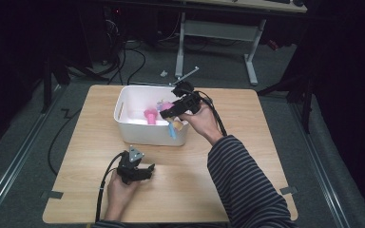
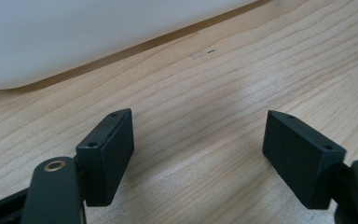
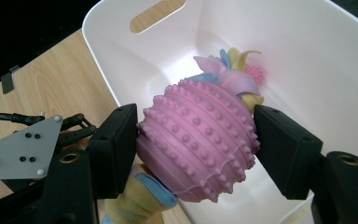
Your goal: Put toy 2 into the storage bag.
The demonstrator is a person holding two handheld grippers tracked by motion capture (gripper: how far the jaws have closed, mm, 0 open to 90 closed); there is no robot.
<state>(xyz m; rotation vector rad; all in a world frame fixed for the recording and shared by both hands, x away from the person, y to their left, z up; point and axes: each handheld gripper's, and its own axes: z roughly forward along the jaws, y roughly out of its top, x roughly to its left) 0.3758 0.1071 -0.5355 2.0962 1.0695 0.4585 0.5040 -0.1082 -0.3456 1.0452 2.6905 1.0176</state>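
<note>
Pink studded toy [image 3: 198,140] clamped in your right gripper [image 3: 196,149] over white bin [image 3: 307,60], frame center, for drop-in; left gripper [image 2: 198,154] idles open on table [image 2: 261,70].

Your right tongs [image 3: 196,149] are clamped on a pink ball [image 3: 198,140] covered in rows of small studs, one black jaw pressed to each side of it. You hold it over the near rim of a white bin [image 3: 335,60], which has an oblong handle slot [image 3: 157,15] cut in its far wall. Behind the ball, inside the bin, lies a bundle of pastel toys [image 3: 233,70] in lilac, blue and yellow. A yellow and blue piece [image 3: 142,198] hangs just under the ball. At the left you see the wooden worktop [image 3: 51,84] and your other tongs [image 3: 32,140] with their grey plate.
</note>
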